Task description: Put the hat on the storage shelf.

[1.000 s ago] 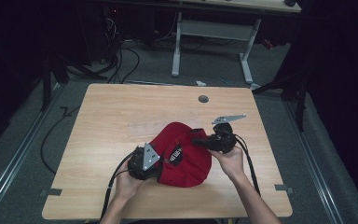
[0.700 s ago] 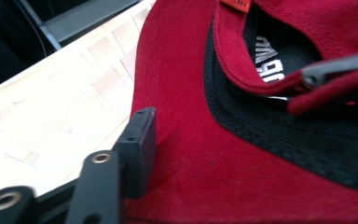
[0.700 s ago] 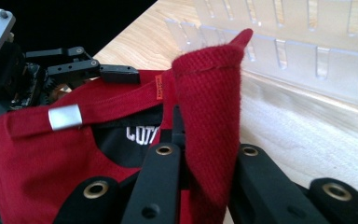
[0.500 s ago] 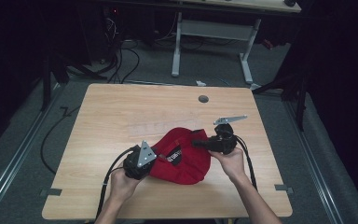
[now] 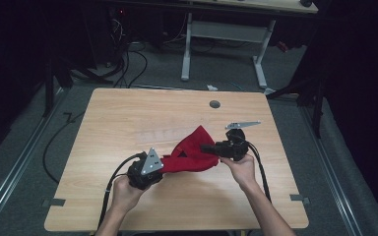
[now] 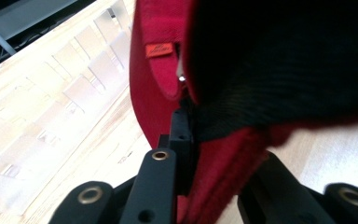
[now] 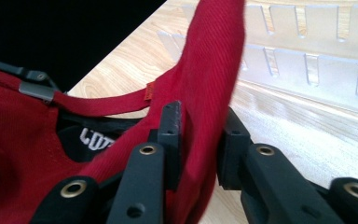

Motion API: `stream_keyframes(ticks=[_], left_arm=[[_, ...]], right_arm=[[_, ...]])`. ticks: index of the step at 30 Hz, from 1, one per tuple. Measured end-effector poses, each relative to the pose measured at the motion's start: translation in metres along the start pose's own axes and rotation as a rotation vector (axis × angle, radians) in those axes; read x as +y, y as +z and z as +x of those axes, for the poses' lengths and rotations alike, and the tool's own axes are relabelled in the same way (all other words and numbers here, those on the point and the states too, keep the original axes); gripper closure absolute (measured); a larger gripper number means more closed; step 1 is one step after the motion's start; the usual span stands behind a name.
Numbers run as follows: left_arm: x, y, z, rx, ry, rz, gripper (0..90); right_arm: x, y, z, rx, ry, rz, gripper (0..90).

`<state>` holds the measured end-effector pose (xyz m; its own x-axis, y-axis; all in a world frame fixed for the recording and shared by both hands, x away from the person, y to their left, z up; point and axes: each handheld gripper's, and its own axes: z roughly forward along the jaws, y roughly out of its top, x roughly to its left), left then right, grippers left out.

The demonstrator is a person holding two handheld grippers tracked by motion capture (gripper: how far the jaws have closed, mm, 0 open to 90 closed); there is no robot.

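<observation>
We held the red cap point(image 5: 193, 153) above the counter point(image 5: 128, 118), between both tongs. Our left tongs point(image 5: 163, 162) had just clamped its edge; one jaw stayed hidden behind fabric. Our right tongs point(image 5: 207, 147), just loosening, stood around the cloth, contact unclear.

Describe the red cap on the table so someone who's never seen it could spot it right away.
On the light wooden table, look near the front edge. The red fabric cap hangs between two hand-held black tools, the only red thing there, with a black lining.
</observation>
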<state>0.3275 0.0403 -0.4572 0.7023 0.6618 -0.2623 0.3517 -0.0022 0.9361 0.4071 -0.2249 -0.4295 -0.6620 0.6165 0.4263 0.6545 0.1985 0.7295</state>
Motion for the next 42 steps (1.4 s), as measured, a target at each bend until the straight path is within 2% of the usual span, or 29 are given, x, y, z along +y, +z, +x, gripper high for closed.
stream_keyframes(ticks=[4, 5, 6, 10, 15, 16, 18, 20, 22, 23, 24, 29, 30, 31, 32, 33, 34, 37, 38, 42], left_arm=[[0.001, -0.003, -0.001, -0.002, 0.003, 0.013, 83.3], [0.002, -0.004, -0.002, -0.004, 0.004, 0.014, 83.7], [0.002, -0.004, -0.002, -0.002, 0.006, 0.014, 83.8], [0.004, -0.006, 0.001, 0.010, -0.004, 0.019, 83.9], [0.003, -0.006, 0.005, 0.021, -0.009, 0.022, 84.0], [0.004, -0.007, 0.008, 0.032, -0.019, 0.018, 84.1], [0.005, -0.008, 0.011, 0.043, -0.032, 0.010, 84.1], [0.009, -0.014, 0.016, 0.044, -0.066, -0.009, 84.1], [0.013, -0.018, 0.019, 0.048, -0.077, -0.027, 84.0], [0.013, -0.018, 0.019, 0.048, -0.077, -0.027, 84.0], [0.015, -0.021, 0.022, 0.053, -0.102, -0.043, 84.0], [0.020, -0.025, 0.030, 0.052, -0.136, -0.072, 83.9], [0.021, -0.026, 0.032, 0.048, -0.143, -0.078, 83.8], [0.023, -0.027, 0.034, 0.043, -0.152, -0.089, 83.8], [0.024, -0.027, 0.036, 0.042, -0.159, -0.097, 83.8], [0.026, -0.027, 0.038, 0.044, -0.168, -0.104, 83.8], [0.029, -0.028, 0.042, 0.049, -0.184, -0.120, 83.8], [0.033, -0.030, 0.046, 0.052, -0.200, -0.135, 83.8], [0.035, -0.032, 0.049, 0.057, -0.220, -0.146, 83.8], [0.038, -0.033, 0.058, 0.070, -0.249, -0.165, 83.7]], right_arm=[[0.003, -0.004, -0.001, -0.013, 0.007, -0.032, 68.5], [0.004, -0.006, -0.001, -0.016, 0.008, -0.043, 66.3], [0.006, -0.010, -0.001, -0.034, 0.005, -0.072, 60.3], [0.007, -0.022, -0.005, -0.067, 0.011, -0.128, 51.2], [0.007, -0.035, -0.009, -0.107, 0.012, -0.162, 46.6], [0.004, -0.042, -0.012, -0.130, 0.014, -0.183, 45.0], [0.000, -0.046, -0.016, -0.145, 0.022, -0.199, 43.9], [-0.004, -0.047, -0.019, -0.165, 0.029, -0.194, 42.7], [-0.007, -0.045, -0.020, -0.211, 0.005, -0.158, 41.8], [-0.007, -0.045, -0.020, -0.211, 0.005, -0.158, 41.8], [-0.014, -0.041, -0.022, -0.251, -0.021, -0.147, 41.3], [-0.033, -0.026, -0.033, -0.317, -0.021, -0.079, 39.6], [-0.037, -0.023, -0.035, -0.337, -0.025, -0.051, 38.9], [-0.041, -0.020, -0.037, -0.359, -0.040, -0.050, 38.9], [-0.041, -0.020, -0.037, -0.359, -0.040, -0.050, 38.9], [-0.049, -0.016, -0.041, -0.393, -0.038, -0.018, 38.1], [-0.054, -0.013, -0.043, -0.411, -0.045, -0.019, 38.0], [-0.065, -0.009, -0.050, -0.459, -0.049, 0.007, 37.3], [-0.069, -0.008, -0.052, -0.473, -0.050, 0.014, 36.9], [-0.080, -0.004, -0.062, -0.522, -0.034, 0.047, 36.5]])
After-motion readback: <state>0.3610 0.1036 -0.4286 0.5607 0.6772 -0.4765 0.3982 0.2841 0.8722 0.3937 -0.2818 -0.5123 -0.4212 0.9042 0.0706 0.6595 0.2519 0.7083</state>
